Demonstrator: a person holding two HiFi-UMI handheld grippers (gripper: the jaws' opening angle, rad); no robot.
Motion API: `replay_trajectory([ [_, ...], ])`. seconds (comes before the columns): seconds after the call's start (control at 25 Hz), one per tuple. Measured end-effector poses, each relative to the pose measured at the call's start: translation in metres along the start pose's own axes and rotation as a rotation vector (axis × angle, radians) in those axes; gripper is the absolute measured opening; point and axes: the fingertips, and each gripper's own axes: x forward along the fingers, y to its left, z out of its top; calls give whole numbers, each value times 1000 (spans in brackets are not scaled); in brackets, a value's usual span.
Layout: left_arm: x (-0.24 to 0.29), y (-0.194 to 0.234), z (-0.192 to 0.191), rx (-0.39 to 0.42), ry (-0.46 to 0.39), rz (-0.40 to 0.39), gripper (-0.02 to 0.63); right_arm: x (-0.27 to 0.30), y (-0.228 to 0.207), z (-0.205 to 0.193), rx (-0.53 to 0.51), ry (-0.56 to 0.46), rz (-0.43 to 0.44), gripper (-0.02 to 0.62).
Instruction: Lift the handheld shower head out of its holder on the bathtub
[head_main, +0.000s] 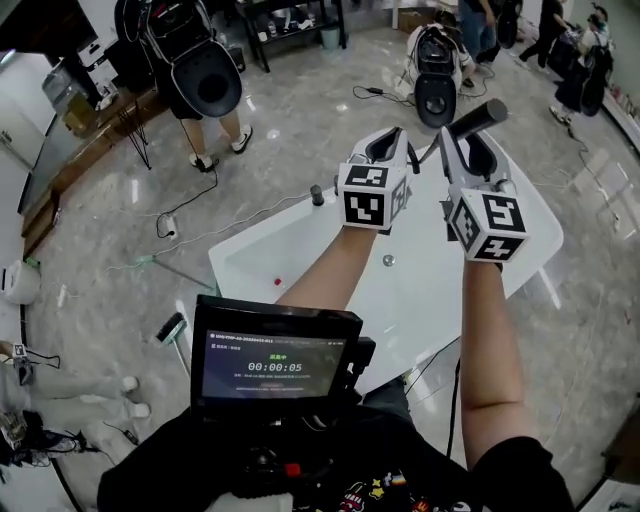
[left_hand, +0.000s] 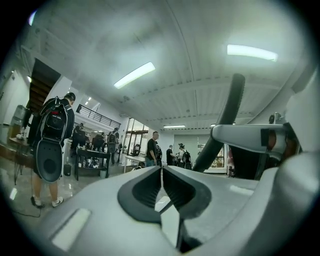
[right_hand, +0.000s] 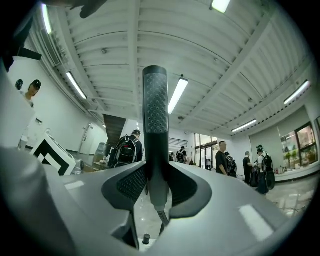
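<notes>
My right claw (right_hand: 156, 184) is clamped on the shower head (right_hand: 155, 110), its handle upright between my jaws, raised over the far end of the tub (head_main: 290, 255). My left claw (left_hand: 161, 186) is pressed together on nothing, just beside the right.

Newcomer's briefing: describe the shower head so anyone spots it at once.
Find the white bathtub on the marble floor. Over its far right end the right gripper is shut on the shower head. It is a slim dark wand with a dotted face, longer than the stubby dark fitting on the rim.
</notes>
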Motion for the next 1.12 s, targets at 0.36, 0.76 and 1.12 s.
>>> replay_trajectory([
  [0.36, -154, 28, 40, -26, -107, 20, 9, -59, 144, 49, -31, -51, 22, 153],
  [0.76, -174, 11, 55, -29, -109, 1, 9, -70, 148, 63, -59, -38, 23, 153],
  [1.12, -155, -4, 37, -29, -99, -16, 9, -74, 121, 44, -47, -35, 9, 155],
])
